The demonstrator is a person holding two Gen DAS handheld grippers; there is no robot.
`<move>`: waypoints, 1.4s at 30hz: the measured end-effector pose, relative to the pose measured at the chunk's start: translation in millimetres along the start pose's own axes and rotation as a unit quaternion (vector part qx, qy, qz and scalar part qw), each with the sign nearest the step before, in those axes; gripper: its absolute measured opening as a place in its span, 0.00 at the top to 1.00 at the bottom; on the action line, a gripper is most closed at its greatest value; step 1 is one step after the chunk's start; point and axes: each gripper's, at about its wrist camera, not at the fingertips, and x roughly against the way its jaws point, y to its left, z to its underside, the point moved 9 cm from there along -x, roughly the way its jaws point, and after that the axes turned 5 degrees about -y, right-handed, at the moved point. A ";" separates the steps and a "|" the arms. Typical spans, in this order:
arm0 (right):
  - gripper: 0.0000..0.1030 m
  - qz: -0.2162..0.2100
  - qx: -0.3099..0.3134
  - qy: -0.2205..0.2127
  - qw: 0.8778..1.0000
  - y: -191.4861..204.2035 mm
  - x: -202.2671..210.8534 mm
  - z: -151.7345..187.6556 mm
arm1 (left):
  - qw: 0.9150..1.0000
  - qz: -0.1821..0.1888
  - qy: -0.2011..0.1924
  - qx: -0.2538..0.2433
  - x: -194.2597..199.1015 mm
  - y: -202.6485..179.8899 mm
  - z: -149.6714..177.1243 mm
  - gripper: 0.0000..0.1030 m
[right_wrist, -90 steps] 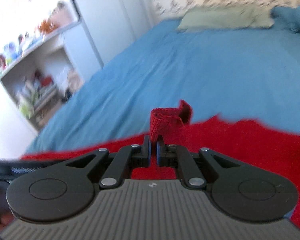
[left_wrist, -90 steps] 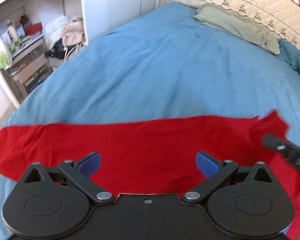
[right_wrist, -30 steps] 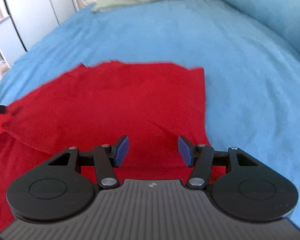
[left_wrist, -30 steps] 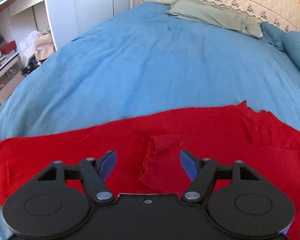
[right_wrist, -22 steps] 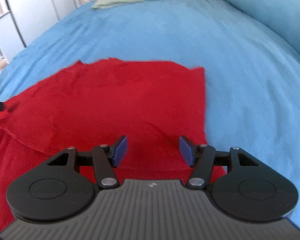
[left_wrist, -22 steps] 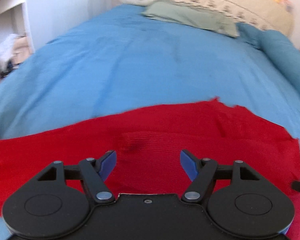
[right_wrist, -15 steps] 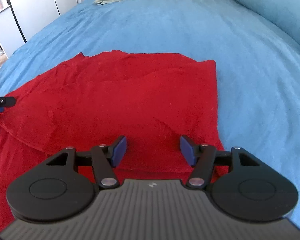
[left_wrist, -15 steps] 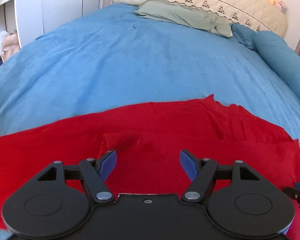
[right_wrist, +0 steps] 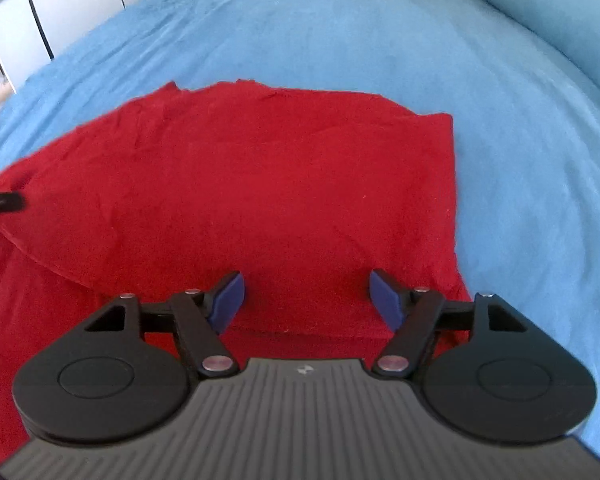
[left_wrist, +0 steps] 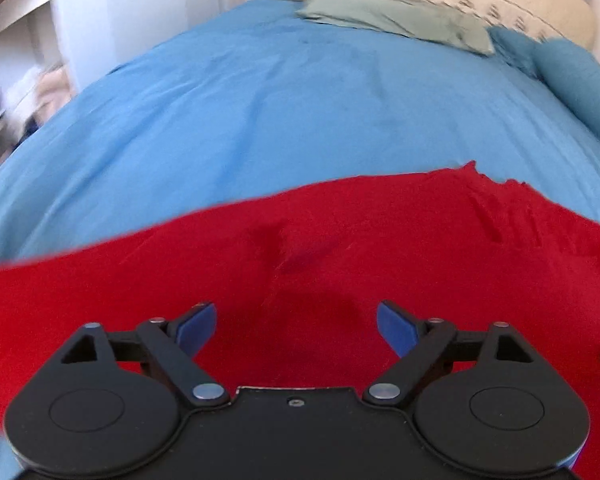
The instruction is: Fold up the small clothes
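Observation:
A red garment (right_wrist: 236,184) lies flat on the blue bed cover, with one part folded over the rest; its folded edge runs across the lower left of the right wrist view. It also fills the lower half of the left wrist view (left_wrist: 340,240). My left gripper (left_wrist: 296,330) is open and empty just above the cloth. My right gripper (right_wrist: 306,296) is open and empty over the garment's near right part. The tip of the left gripper shows at the left edge of the right wrist view (right_wrist: 0,202).
The blue bed cover (left_wrist: 300,100) stretches away to a green pillow (left_wrist: 392,20) and a cream headboard (left_wrist: 480,0). A blue bolster (right_wrist: 540,4) lies along the right side. White shelves and cupboards (left_wrist: 28,48) stand left of the bed.
The right gripper, shut on a bunched piece of the cloth three seconds ago, has let it go and opened. The folded part now lies flat. Both grippers have shifted slightly over the garment.

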 end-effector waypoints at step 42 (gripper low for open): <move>0.00 -0.211 0.121 0.008 0.970 318.8 77.2 -8.7 | 0.875 -0.171 -0.086 0.444 112.8 394.6 76.1 0.70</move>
